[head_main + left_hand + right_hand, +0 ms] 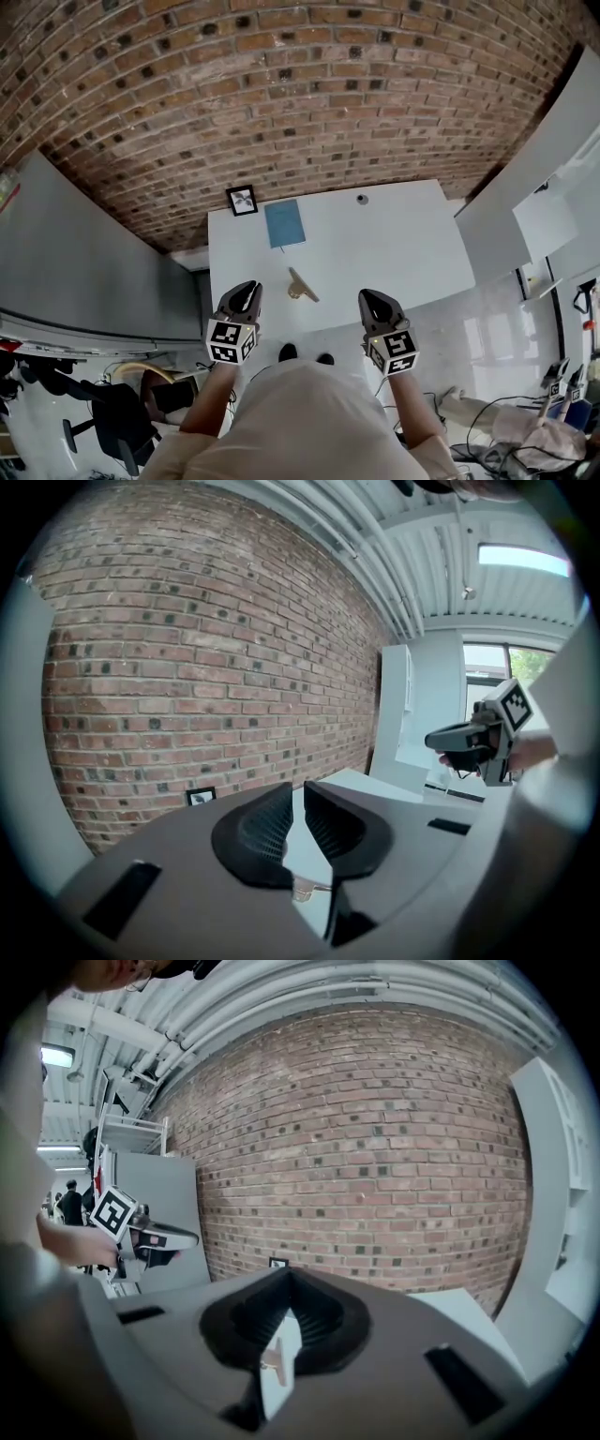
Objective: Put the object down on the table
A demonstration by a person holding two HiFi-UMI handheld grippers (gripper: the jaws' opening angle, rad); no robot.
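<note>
A small tan wooden object (302, 286) lies on the white table (394, 244), near its front edge, with nothing holding it. My left gripper (249, 287) hovers just left of it, its jaws drawn almost together with only a thin slit between them and nothing in it. In the left gripper view (298, 794) the wooden object (305, 889) shows below the jaws. My right gripper (368, 296) hangs to the right of the object, shut and empty. Its own view (286, 1281) shows the object (275, 1358) through the gap lower down.
A blue notebook (284, 223) and a small framed picture (242, 200) lie at the table's far left. A little round thing (362, 199) sits at the far edge. A brick wall (281, 84) stands behind, with grey cabinets at both sides.
</note>
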